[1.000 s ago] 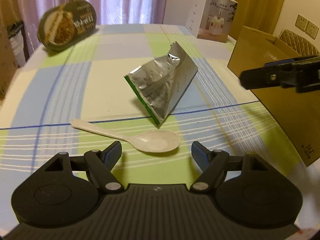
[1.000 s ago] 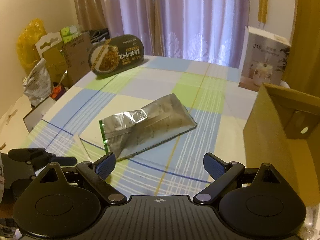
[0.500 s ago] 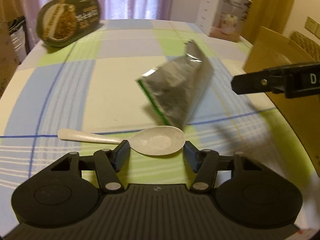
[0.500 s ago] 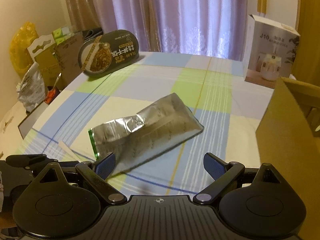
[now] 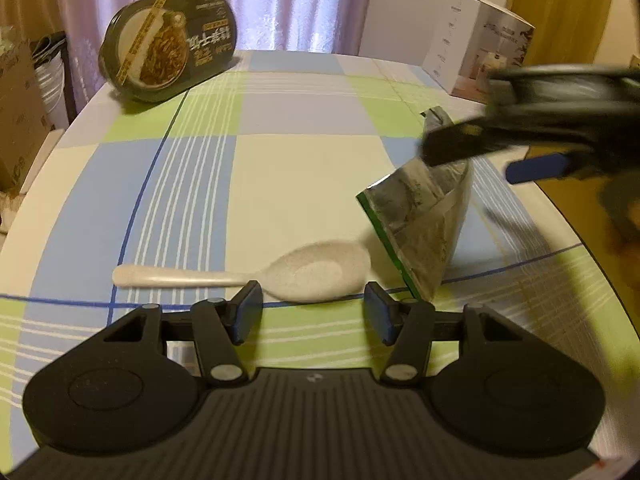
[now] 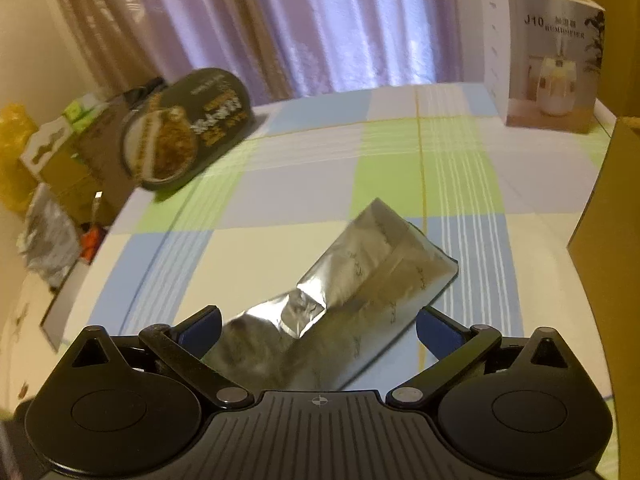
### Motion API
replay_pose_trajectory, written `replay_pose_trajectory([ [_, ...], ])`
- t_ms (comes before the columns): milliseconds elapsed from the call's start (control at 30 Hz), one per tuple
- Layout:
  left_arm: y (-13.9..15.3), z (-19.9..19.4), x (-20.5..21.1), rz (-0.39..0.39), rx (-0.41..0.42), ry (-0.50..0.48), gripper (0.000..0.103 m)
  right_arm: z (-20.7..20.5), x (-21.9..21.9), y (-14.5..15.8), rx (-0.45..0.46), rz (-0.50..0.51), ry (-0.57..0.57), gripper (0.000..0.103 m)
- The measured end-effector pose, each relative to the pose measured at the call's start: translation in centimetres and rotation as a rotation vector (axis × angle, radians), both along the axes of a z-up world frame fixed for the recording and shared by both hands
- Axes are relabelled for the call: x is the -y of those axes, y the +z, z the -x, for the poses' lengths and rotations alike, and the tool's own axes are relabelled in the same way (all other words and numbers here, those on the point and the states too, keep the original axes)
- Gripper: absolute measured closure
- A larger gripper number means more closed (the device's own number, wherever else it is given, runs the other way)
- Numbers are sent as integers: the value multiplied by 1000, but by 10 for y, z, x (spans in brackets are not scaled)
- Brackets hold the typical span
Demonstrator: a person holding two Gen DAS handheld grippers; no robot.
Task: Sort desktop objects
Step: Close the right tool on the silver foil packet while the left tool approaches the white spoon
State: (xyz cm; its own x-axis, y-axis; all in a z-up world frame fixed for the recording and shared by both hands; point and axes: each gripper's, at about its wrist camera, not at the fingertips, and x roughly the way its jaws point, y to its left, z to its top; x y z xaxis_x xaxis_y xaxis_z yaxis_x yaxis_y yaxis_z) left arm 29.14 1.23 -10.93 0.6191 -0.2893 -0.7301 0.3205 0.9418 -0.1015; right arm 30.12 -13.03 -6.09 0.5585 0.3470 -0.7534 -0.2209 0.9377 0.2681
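Both of my tools have closed in since a moment ago: the right hand-held gripper (image 6: 318, 326) has dropped over the foil pouch (image 6: 360, 280), and the left hand-held gripper (image 5: 312, 308) has slid up to the white spoon (image 5: 280, 272), whose bowl now sits just ahead of its tips. In the left view the right tool blurs across above the pouch, so it is moving fast.

I judge two pick-ups are starting at once. The right jaws stand wide apart, straddling the pouch's crumpled near end; next they need to come down and squeeze the foil without it sliding. The left jaws are also apart, touching nothing; they need to line up with the spoon.

The pouch lies mid-surface, the spoon just beside its green-edged end. The surface (image 5: 280, 168) wears a checked blue, green and cream cloth. A brown cardboard box (image 6: 608, 216) stands at its right edge, probably the drop spot. Further back, a humidifier carton (image 6: 548, 60), a propped oval noodle tub (image 5: 168, 44) and mauve curtains (image 6: 340, 24).
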Motion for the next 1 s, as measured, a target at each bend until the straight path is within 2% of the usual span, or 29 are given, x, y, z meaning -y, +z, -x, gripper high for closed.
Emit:
replay_pose_trajectory([
  [167,3,3,1,-70,40,-38,50,-20,-7,-13,-70,8,-55,2],
  [300,4,2,-7,-102,62,-68,45,-26,-9,-23,-112,3,-39,3],
  [367,5,2,-11,-114,82,-81,45,-24,-11,-25,-117,28,-9,9],
  [433,6,0,-15,-111,96,-99,44,-19,-9,-24,-106,48,17,25],
  [467,6,0,-16,-106,101,-111,44,-16,-6,-23,-101,53,32,29],
  [533,6,-1,-15,-106,113,-147,42,-10,0,-20,-93,62,64,43],
  [600,5,-3,-13,-113,121,-180,42,-3,6,-16,-79,83,96,49],
  [667,3,-4,-8,-116,125,-216,42,6,12,-12,-59,114,135,52],
  [833,-4,-3,10,-160,166,-328,41,27,24,-12,-29,169,197,54],
  [1000,-13,-1,21,-209,178,-370,43,44,38,-12,-14,180,202,55],
])
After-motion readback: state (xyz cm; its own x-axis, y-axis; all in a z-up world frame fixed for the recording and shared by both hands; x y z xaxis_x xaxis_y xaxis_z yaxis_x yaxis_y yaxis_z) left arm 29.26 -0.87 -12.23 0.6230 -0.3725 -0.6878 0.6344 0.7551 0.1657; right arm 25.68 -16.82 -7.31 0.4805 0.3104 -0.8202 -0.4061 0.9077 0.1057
